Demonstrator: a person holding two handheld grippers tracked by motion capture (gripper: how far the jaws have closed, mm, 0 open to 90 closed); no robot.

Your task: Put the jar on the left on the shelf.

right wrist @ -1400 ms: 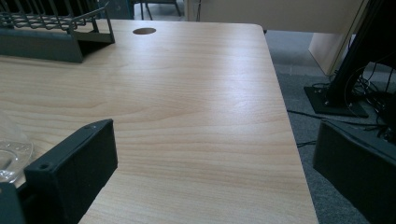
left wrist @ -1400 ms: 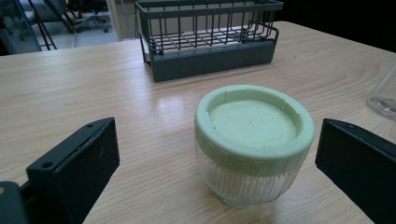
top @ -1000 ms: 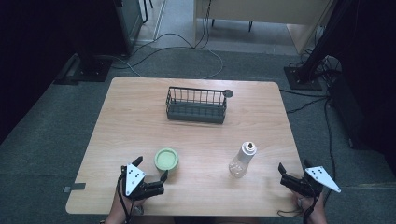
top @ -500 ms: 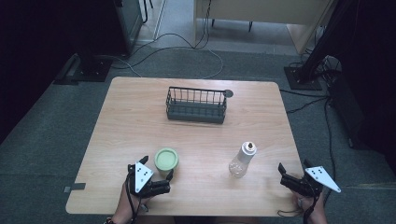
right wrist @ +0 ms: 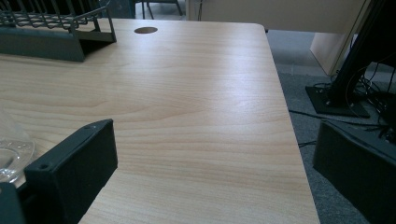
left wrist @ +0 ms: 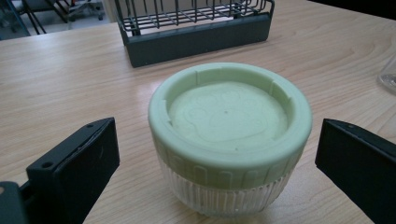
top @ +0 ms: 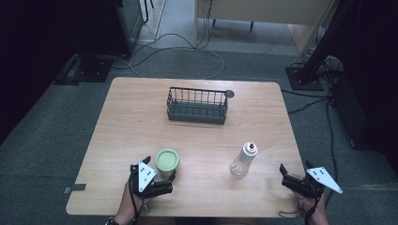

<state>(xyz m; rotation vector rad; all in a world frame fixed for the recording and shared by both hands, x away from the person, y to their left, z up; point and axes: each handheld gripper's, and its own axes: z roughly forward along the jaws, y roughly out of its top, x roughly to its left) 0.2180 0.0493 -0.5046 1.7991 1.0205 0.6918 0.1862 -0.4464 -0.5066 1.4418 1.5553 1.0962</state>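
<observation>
Partly cut off, clear bottle [right wrist: 11, 149] beside right gripper [right wrist: 210, 177].

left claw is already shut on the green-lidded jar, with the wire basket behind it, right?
Not quite: the left claw is open, its jaws standing either side of the jar without touching it, as the left gripper view shows. The basket does stand behind the jar.

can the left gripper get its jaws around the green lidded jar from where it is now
Probably yes: the left gripper has its jaws open wider than the ribbed clear jar with the pale green lid, one on either side, neither touching, nothing between.
</observation>
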